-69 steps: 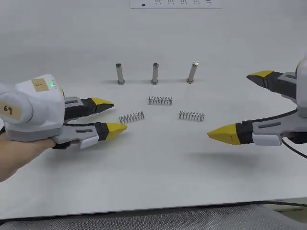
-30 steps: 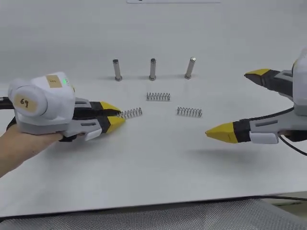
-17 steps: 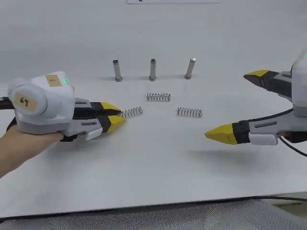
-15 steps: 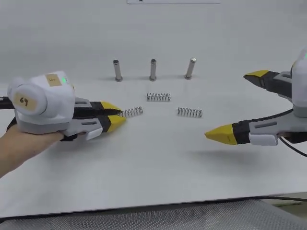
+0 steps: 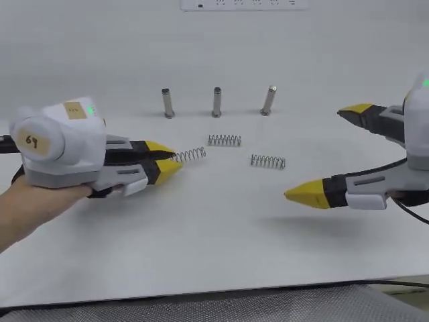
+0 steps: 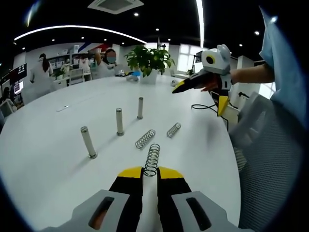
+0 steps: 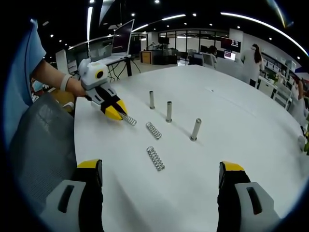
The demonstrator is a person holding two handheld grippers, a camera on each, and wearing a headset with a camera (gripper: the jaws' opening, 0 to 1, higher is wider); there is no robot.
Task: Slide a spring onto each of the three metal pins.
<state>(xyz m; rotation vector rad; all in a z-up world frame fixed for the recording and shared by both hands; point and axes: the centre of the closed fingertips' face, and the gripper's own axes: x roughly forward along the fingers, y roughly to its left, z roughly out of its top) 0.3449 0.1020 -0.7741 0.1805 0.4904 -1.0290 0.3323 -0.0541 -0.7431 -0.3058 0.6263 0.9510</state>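
White table (image 5: 221, 228); right gripper (image 5: 320, 153), jaws spread wide, hovering empty; left gripper (image 5: 171, 161), pinching one end of a spring (image 5: 191, 155); three upright metal pins (image 5: 216, 101) in a row beyond; middle spring (image 5: 224, 140) and right-hand spring (image 5: 267, 161) lying loose before them; thin silvery coils, likely light and bendy, best held near one end.

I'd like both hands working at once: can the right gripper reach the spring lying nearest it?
Probably yes. The right gripper has its fingers wide open, and only bare table lies between it and that spring.
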